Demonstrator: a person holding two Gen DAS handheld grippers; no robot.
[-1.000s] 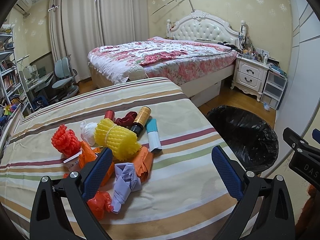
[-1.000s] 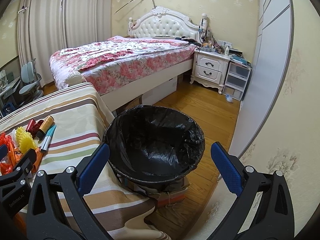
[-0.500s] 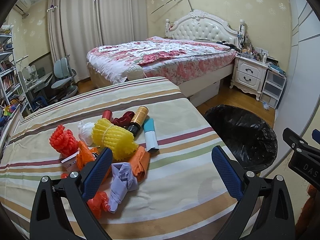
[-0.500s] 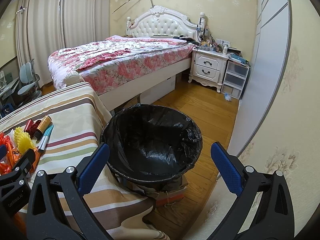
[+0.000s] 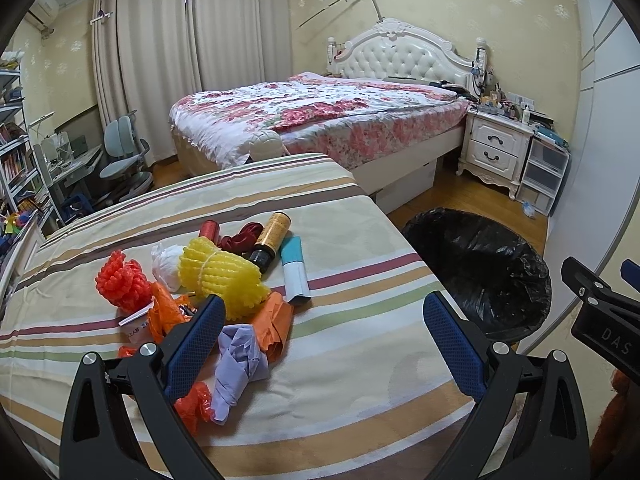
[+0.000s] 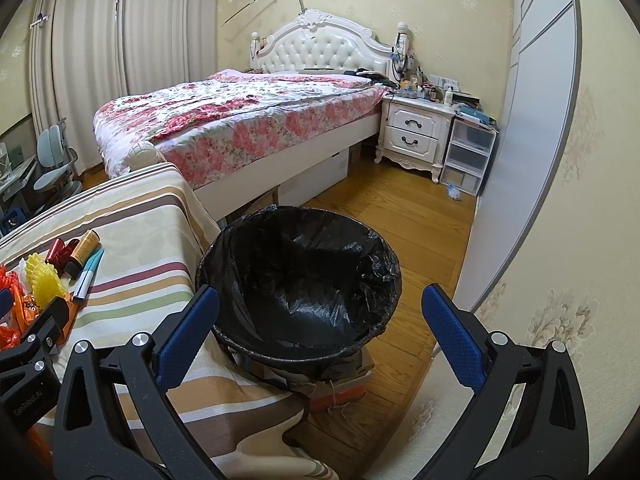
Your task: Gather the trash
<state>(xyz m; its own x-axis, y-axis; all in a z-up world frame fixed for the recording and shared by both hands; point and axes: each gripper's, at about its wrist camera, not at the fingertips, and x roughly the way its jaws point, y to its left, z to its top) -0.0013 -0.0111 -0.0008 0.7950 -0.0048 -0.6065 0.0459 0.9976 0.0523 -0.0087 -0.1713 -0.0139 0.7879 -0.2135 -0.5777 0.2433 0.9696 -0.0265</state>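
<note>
A heap of trash lies on the striped tablecloth (image 5: 340,360): yellow foam netting (image 5: 218,276), red-orange netting (image 5: 118,280), an amber bottle (image 5: 272,236), a teal-and-white tube (image 5: 295,270), a lilac crumpled wrapper (image 5: 238,360) and orange wrappers (image 5: 276,320). My left gripper (image 5: 324,334) hovers open just in front of the heap, its left fingertip over the lilac wrapper. The black-lined trash bin (image 6: 300,280) stands on the floor beside the table. My right gripper (image 6: 320,330) is open above the bin's near rim, holding nothing. The bin (image 5: 480,264) looks empty.
A bed with a floral cover (image 6: 240,116) stands beyond the table. A white nightstand (image 6: 416,136) and clear plastic drawers (image 6: 468,156) line the far wall. A wardrobe door (image 6: 520,140) is on the right. Desk chairs (image 5: 124,160) and bookshelves (image 5: 16,152) fill the left.
Both grippers have drifted slightly; the trash heap sits a little farther left and higher in the left wrist view. Nothing was grasped or released.
</note>
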